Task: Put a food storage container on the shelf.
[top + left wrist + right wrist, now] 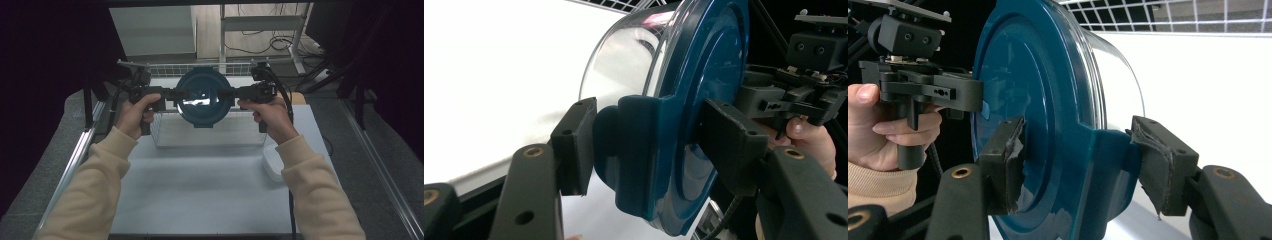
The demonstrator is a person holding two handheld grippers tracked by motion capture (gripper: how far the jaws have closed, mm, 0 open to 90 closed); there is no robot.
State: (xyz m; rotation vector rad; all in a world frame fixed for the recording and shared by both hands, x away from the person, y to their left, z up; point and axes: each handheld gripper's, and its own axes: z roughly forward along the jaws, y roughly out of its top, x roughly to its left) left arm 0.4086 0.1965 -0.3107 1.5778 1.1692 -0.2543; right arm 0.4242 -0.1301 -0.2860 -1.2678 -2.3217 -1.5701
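High view: 2 grippers, left gripper (176, 93) and right gripper (235, 93), clamp lidded container (204, 97).

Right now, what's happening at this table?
A person is holding a round container with a blue lid between two handheld grippers, one at each side. The left gripper and the right gripper each have their jaws clamped on a lid tab. The container hangs in the air above a white wire basket on the table. A white dish sits by the right forearm.
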